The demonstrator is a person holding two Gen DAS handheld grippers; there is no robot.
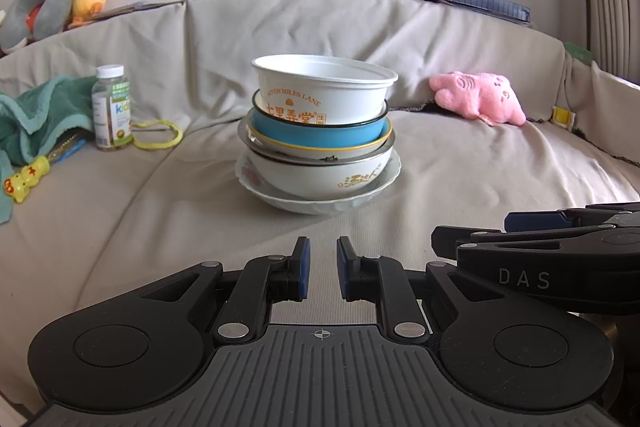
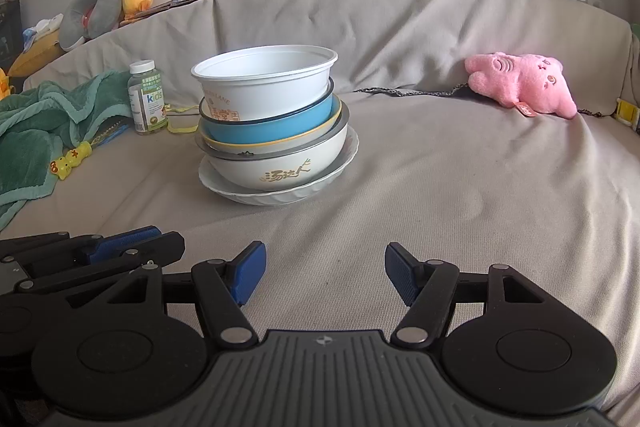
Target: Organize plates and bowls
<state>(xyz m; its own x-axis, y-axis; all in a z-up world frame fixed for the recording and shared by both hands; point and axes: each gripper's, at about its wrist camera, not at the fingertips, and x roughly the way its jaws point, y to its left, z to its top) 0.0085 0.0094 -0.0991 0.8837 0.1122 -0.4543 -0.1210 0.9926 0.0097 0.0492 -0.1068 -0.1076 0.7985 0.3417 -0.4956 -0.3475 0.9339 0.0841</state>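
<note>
A stack of dishes stands on the beige sofa seat (image 1: 460, 163). A white plastic bowl (image 1: 324, 89) sits on top, over a blue bowl (image 1: 320, 135), a metal-rimmed dish, a white printed bowl (image 1: 320, 177) and a white plate (image 1: 320, 203) at the bottom. The stack also shows in the right wrist view (image 2: 272, 123). My left gripper (image 1: 323, 267) is in front of the stack, jaws a narrow gap apart, empty. My right gripper (image 2: 325, 275) is open wide and empty, to the right of the left one.
A vitamin bottle (image 1: 112, 107), a green towel (image 1: 36, 115), a yellow band and a small yellow toy (image 1: 24, 183) lie left of the stack. A pink plush (image 1: 480, 99) lies to the right. A duck plush and neck pillow sit on the sofa back.
</note>
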